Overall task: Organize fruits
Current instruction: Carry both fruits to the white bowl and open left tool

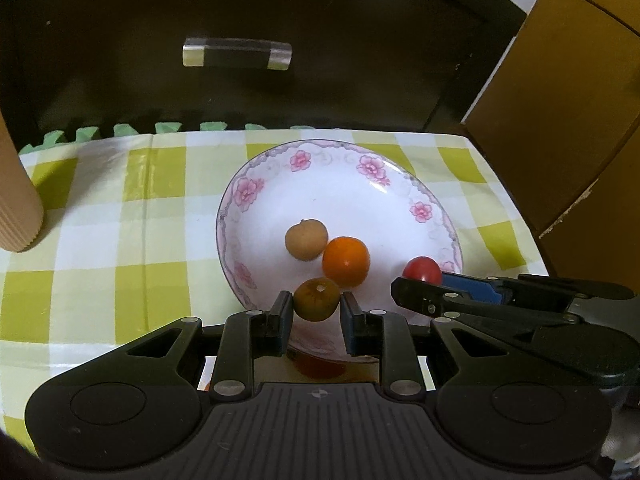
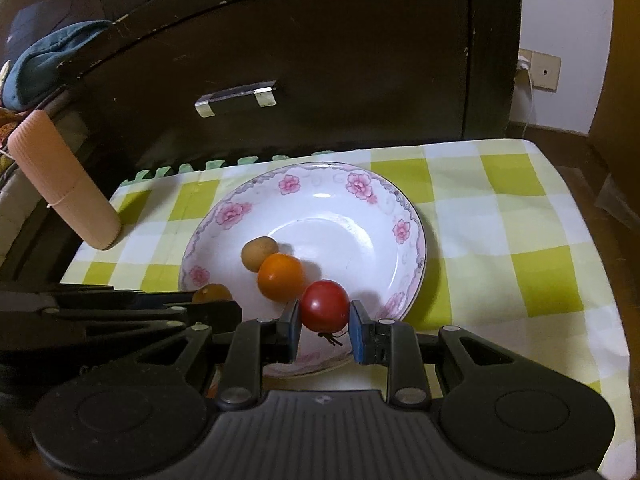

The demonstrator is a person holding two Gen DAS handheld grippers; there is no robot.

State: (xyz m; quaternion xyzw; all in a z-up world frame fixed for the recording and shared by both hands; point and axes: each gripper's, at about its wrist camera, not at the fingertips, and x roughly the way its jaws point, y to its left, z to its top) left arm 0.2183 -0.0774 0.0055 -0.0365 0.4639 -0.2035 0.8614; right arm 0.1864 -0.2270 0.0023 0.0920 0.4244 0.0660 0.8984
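Note:
A white floral plate [image 1: 340,184] [image 2: 340,216] sits on a green-checked cloth. In it lie a tan round fruit [image 1: 306,239] [image 2: 259,253] and a bright orange [image 1: 345,261] [image 2: 281,277], touching each other. My left gripper [image 1: 316,304] is over the plate's near rim with a greenish-orange tangerine [image 1: 316,298] [image 2: 212,293] between its pads; small gaps show on both sides. My right gripper [image 2: 325,316] [image 1: 440,292] is beside it on the right, with a red tomato [image 2: 325,306] [image 1: 422,269] between its pads, a slight gap on the right side.
A ribbed pink cylinder [image 1: 16,200] [image 2: 64,184] leans at the cloth's left edge. A dark cabinet with a metal handle [image 1: 236,54] [image 2: 236,98] stands right behind the table. A brown cardboard box [image 1: 560,120] is at the right. The cloth's right part [image 2: 520,240] is bare.

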